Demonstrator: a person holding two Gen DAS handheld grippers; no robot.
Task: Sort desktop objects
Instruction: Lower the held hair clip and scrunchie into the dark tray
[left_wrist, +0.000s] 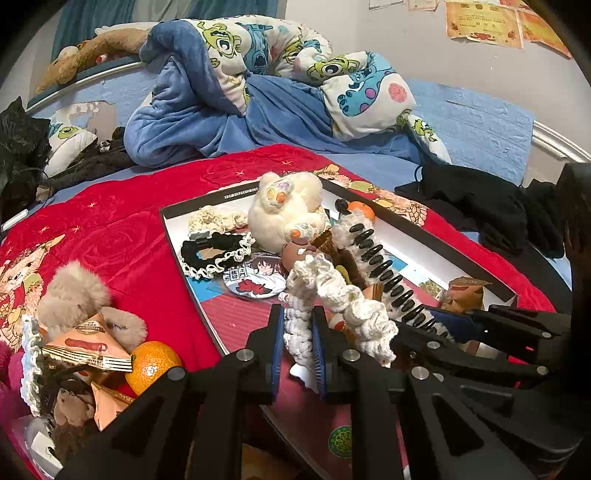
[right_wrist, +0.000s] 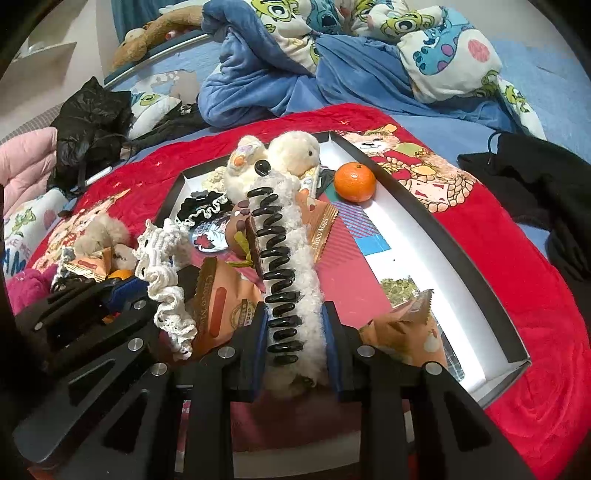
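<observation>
My left gripper (left_wrist: 298, 319) is shut on a white crocheted scrunchie (left_wrist: 332, 291), which it holds over the near edge of a shallow black-rimmed box (left_wrist: 424, 236). My right gripper (right_wrist: 294, 315) is shut on a fluffy white hair claw with black teeth (right_wrist: 284, 266), which stands up over the same box (right_wrist: 443, 236). Each gripper also shows in the other view: the right gripper (left_wrist: 461, 325) at the right, the left gripper (right_wrist: 122, 291) at the left. The box holds a cream plush toy (left_wrist: 288, 210), a black lace scrunchie (left_wrist: 210, 254), a picture badge (left_wrist: 258, 277), a mandarin (right_wrist: 354, 181) and orange snack packets (right_wrist: 402, 332).
Left of the box lies a pile with a grey fluffy item (left_wrist: 74, 295), a snack packet (left_wrist: 88, 343) and a second mandarin (left_wrist: 151, 365). All rests on a red blanket (left_wrist: 122, 229) on a bed. A blue cartoon quilt (left_wrist: 258, 92) lies behind, black clothing (left_wrist: 480, 206) at the right.
</observation>
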